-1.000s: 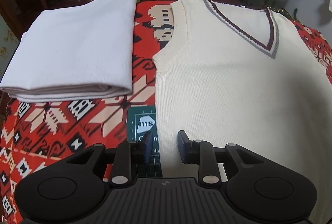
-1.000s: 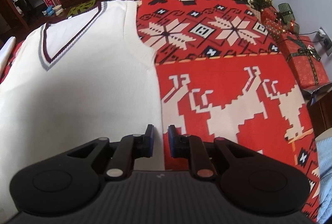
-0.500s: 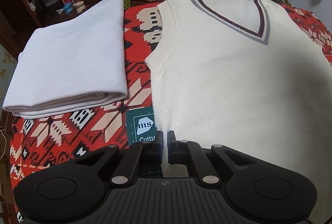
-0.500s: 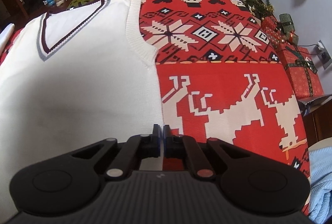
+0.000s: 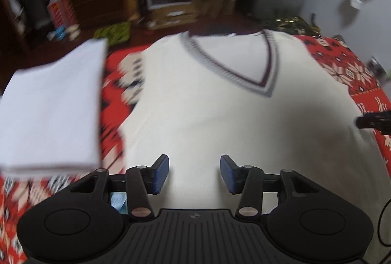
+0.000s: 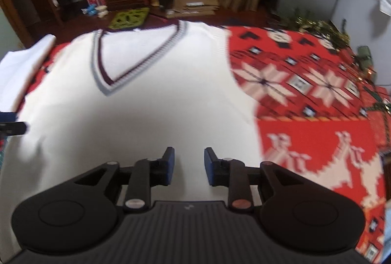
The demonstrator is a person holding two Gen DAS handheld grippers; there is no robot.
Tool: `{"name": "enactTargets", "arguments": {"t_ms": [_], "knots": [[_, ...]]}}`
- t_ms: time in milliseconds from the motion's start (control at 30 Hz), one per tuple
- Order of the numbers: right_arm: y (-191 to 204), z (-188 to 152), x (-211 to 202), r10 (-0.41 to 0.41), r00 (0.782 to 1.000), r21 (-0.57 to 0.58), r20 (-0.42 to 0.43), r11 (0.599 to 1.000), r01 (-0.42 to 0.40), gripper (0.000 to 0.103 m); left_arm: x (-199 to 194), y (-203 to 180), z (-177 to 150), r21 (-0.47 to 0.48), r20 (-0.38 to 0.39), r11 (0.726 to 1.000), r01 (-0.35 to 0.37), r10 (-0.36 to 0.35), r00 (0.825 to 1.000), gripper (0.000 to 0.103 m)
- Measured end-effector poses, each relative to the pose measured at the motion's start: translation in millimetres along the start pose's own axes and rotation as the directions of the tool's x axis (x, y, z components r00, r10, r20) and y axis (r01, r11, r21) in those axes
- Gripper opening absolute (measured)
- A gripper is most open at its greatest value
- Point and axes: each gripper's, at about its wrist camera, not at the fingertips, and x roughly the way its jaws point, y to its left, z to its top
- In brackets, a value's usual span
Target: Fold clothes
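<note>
A cream knit vest (image 5: 207, 112) with a maroon and grey V-neck lies flat on the red patterned cloth (image 5: 354, 73), neck pointing away. My left gripper (image 5: 194, 173) hovers open over its lower left part, nothing between the blue pads. My right gripper (image 6: 189, 166) is open too, above the lower right part of the vest (image 6: 146, 117). Each gripper shows at the edge of the other's view: the right gripper (image 5: 374, 121) and the left gripper (image 6: 12, 128). Both views are motion-blurred.
A folded white garment (image 5: 48, 112) lies left of the vest, also visible as the white garment (image 6: 19, 73). Red cloth (image 6: 305, 83) stretches to the right of the vest. Tinsel (image 6: 317, 27) sits at the far right corner. Shelves and boxes stand beyond the far edge.
Half a second ago both grippers were shut at the vest's lower side edges. Both are open now and have shifted inward over the vest's body, with the cameras higher.
</note>
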Motion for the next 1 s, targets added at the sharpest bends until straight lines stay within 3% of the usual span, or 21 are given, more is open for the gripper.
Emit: {"name": "enactTargets", "arguments": {"t_ms": [133, 367, 500, 700, 867, 1000], "knots": [[15, 23, 21, 0.018, 0.999, -0.026, 0.027, 0.999, -0.017, 0.029, 25, -2, 21, 0.016, 0.041, 0.999, 0.036, -0.037, 0.999, 0.043], [10, 73, 66, -0.014, 0.998, -0.027, 0.064, 1.000, 0.016, 0.026, 83, 44, 67, -0.087, 0.047, 0.995, 0.040, -0.036, 0.998, 0.014], [-10, 105, 94, -0.041, 0.997, 0.021, 0.060, 0.999, 0.040, 0.014, 113, 76, 93, -0.157, 0.058, 0.986, 0.049, -0.040, 0.998, 0.004], [-28, 142, 132, -0.044, 0.996, 0.008, 0.075, 0.999, 0.043, 0.004, 138, 86, 122, -0.127, 0.070, 0.990, 0.054, -0.045, 0.996, 0.003], [-28, 174, 161, -0.041, 0.994, -0.033, 0.097, 0.998, 0.044, 0.004, 149, 87, 140, -0.116, 0.066, 0.992, 0.057, -0.050, 0.997, 0.003], [-19, 187, 159, -0.018, 0.993, -0.045, 0.114, 0.999, 0.024, 0.007, 148, 82, 151, -0.112, 0.082, 0.990, 0.084, -0.075, 0.994, 0.003]]}}
